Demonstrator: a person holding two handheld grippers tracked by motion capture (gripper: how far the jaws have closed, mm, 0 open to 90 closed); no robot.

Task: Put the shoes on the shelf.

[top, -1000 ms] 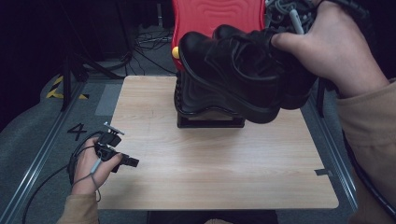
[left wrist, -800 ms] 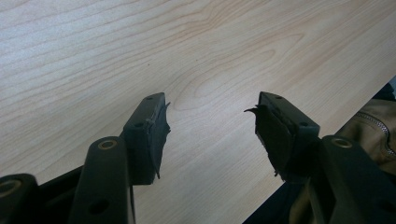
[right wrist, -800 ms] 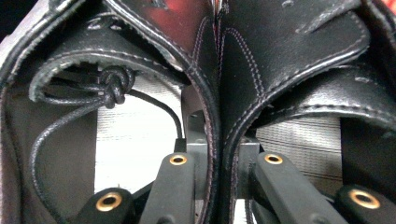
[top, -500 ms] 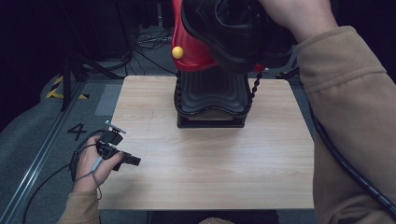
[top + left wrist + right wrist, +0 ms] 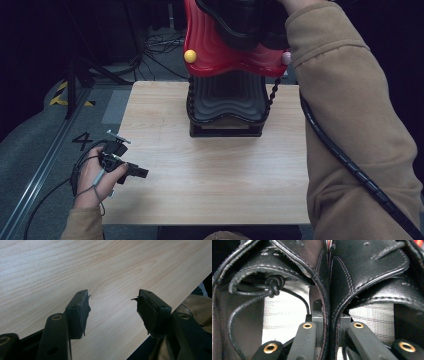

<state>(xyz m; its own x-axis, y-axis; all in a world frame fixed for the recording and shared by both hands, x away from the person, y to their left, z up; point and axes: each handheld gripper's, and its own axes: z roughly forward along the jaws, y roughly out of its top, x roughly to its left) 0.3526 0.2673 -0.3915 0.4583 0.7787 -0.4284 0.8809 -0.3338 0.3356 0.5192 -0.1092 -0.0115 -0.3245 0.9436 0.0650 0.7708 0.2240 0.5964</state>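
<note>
The pair of black shoes [image 5: 245, 22] is now riding above the red top tier [image 5: 220, 52] of the shoe rack [image 5: 227, 102] at twelve o'clock on the bench [image 5: 200, 170], having travelled up and away from the person over the last second. The right gripper [image 5: 329, 322] is pinching the two inner collars together between nearly closed jaws. I am guessing the pair is being set onto that top tier. At eight o'clock the left gripper [image 5: 131, 170] is still idling, jaws wide apart, holding nothing, hovering over bare wood.
</note>
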